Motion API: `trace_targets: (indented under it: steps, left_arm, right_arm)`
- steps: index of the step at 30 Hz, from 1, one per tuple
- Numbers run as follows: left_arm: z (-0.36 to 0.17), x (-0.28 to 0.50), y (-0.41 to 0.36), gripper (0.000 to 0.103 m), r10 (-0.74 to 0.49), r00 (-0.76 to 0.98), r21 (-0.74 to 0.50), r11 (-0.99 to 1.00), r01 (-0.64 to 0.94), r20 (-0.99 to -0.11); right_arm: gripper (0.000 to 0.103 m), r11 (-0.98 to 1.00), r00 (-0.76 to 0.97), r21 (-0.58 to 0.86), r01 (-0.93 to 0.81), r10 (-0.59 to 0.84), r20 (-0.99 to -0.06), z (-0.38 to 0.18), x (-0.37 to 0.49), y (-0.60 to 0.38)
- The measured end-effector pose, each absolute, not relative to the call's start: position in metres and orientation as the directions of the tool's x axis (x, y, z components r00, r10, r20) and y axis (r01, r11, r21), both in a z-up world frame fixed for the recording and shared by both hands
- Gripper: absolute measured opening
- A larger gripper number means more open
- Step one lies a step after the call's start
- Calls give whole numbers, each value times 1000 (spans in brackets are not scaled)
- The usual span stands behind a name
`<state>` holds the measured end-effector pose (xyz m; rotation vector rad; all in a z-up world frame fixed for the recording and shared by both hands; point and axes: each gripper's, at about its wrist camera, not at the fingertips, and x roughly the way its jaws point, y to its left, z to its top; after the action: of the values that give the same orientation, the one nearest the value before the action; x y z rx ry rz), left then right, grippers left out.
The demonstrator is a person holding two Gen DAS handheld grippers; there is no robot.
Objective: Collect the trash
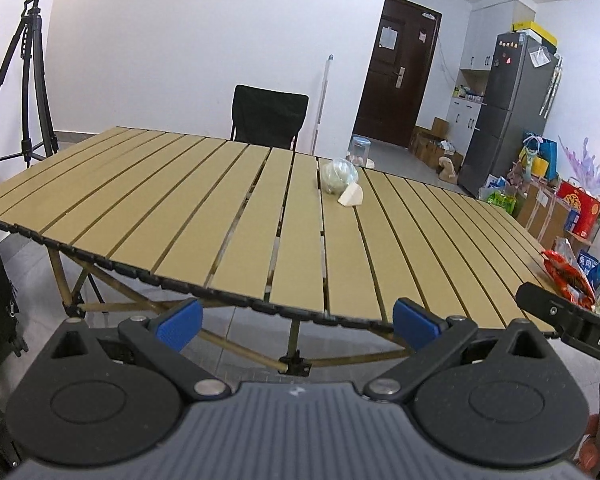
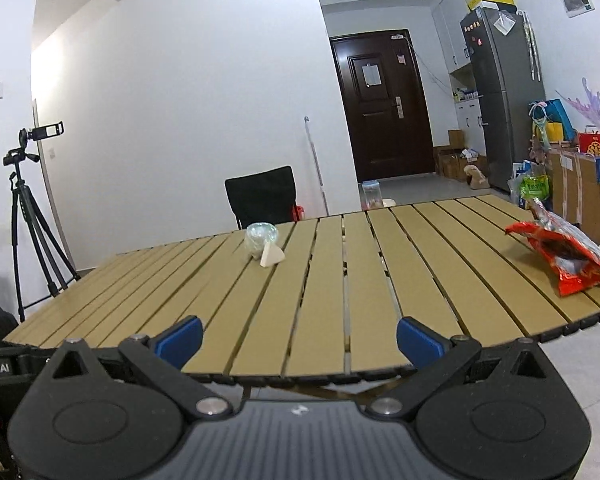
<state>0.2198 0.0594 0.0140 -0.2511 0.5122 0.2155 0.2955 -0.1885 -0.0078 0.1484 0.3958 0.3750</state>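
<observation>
currently left gripper (image 1: 296, 322) and right gripper (image 2: 298, 340) both hang at the near table (image 1: 204, 208) edge, jaws spread wide, holding nothing. red wrapper (image 2: 564, 256) lies far right; clear crumpled plastic (image 2: 261, 239) touches a white wedge (image 2: 272, 257) mid-table.

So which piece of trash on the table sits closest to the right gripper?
The red snack wrapper, lying alone near the table's right edge. The crumpled clear plastic and white paper wedge touching it lie farther back, mid-table.
</observation>
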Motion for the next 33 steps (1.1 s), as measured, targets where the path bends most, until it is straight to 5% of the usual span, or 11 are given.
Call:
trace_targets:
  steps: [33]
  left_arm:
    - [23, 358, 48, 103, 131, 848, -166, 955, -248, -513]
  right_arm:
    - [103, 944, 896, 190, -271, 319, -308, -7, 412, -178]
